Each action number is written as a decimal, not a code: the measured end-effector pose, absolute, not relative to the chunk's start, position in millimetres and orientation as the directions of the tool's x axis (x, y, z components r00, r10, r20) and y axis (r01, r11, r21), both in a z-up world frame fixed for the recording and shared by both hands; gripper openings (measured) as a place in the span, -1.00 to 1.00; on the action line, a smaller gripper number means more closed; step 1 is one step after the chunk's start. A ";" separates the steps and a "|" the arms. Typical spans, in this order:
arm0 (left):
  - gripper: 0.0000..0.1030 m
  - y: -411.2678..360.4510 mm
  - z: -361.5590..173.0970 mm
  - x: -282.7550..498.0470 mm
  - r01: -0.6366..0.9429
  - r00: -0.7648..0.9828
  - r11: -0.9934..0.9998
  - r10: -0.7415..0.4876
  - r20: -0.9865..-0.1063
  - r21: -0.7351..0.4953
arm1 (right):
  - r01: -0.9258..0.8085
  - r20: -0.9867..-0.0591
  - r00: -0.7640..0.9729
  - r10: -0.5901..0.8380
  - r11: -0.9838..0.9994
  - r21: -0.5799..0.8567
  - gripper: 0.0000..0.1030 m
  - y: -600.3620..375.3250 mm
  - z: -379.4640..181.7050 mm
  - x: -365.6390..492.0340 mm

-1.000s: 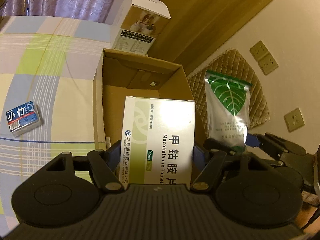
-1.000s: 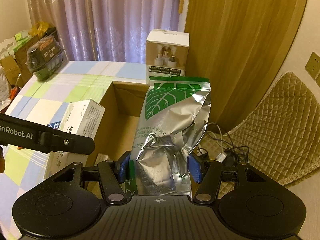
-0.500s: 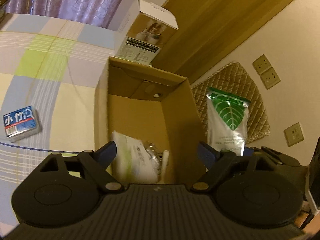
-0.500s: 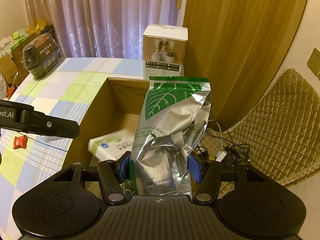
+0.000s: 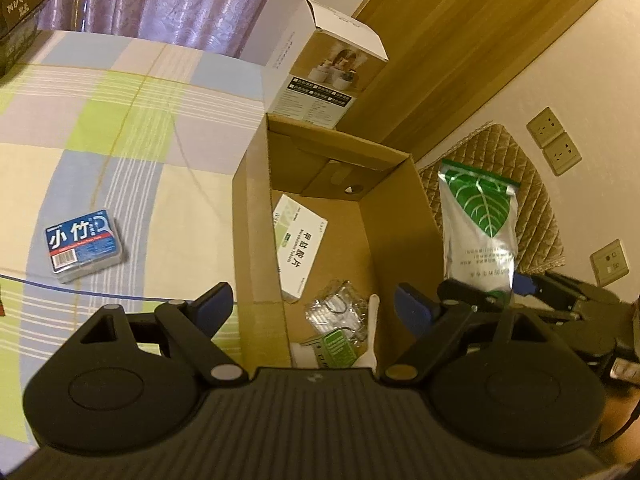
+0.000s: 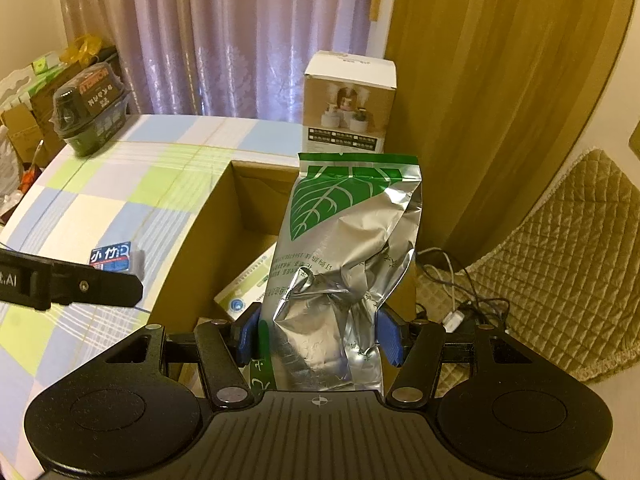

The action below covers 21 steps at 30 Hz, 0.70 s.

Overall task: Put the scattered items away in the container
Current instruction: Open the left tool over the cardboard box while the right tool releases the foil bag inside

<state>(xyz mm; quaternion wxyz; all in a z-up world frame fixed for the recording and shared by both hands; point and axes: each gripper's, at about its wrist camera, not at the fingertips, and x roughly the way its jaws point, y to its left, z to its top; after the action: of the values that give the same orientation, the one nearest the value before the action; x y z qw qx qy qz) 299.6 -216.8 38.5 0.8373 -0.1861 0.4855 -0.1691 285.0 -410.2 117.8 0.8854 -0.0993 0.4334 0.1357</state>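
Note:
An open cardboard box [image 5: 256, 216] stands at the right edge of the checked tablecloth; it also shows in the right wrist view [image 6: 200, 240]. Inside lie a white medicine box [image 5: 300, 248], a clear plastic packet [image 5: 336, 312] and a green-labelled item [image 5: 336, 346]. My left gripper [image 5: 314, 306] is open and empty above the box's near end. My right gripper [image 6: 318, 338] is shut on a silver foil bag with a green leaf [image 6: 340, 256], upright beside the box's right wall; the bag also shows in the left wrist view [image 5: 478, 228]. A blue floss box [image 5: 82, 246] lies on the cloth.
A tall white product carton [image 5: 328, 76] stands behind the cardboard box. A dark container [image 6: 90, 110] sits at the table's far left. A quilted cushion [image 6: 560, 280] and cables [image 6: 452, 292] lie to the right. Curtains and a wooden panel are behind.
My left gripper opened and let the white medicine box drop into the cardboard box, then drew back and up. My right gripper kept hold of the foil bag, nearly still.

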 end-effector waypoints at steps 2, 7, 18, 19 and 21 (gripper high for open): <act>0.64 -216.4 38.8 299.3 0.104 0.471 0.873 -0.465 -0.750 -0.476 | -0.327 -0.793 0.589 0.156 0.943 -0.058 0.19 -408.3 117.4 287.3; 0.64 -216.1 39.8 299.3 0.108 0.472 0.876 -0.462 -0.751 -0.471 | -0.322 -0.780 0.602 0.173 0.946 -0.038 0.20 -405.3 118.7 293.0; 0.64 -207.5 37.6 299.7 0.109 0.478 0.893 -0.431 -0.765 -0.436 | -0.285 -0.686 0.707 0.171 0.957 -0.054 0.91 -407.9 125.7 283.1; 0.64 -206.7 36.5 299.3 0.107 0.477 0.895 -0.429 -0.767 -0.434 | -0.280 -0.687 0.706 0.174 0.959 -0.045 0.91 -409.9 126.0 282.4; 0.64 -204.8 34.0 298.2 0.101 0.474 0.894 -0.429 -0.769 -0.436 | -0.269 -0.687 0.705 0.175 0.963 -0.031 0.91 -413.4 126.4 280.4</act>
<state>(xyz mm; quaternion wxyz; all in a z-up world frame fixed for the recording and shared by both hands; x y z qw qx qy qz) 298.2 -204.8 34.0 0.8418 -0.1677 0.4884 -0.1573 280.4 -413.4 126.4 0.9211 -0.0644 0.3646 0.1207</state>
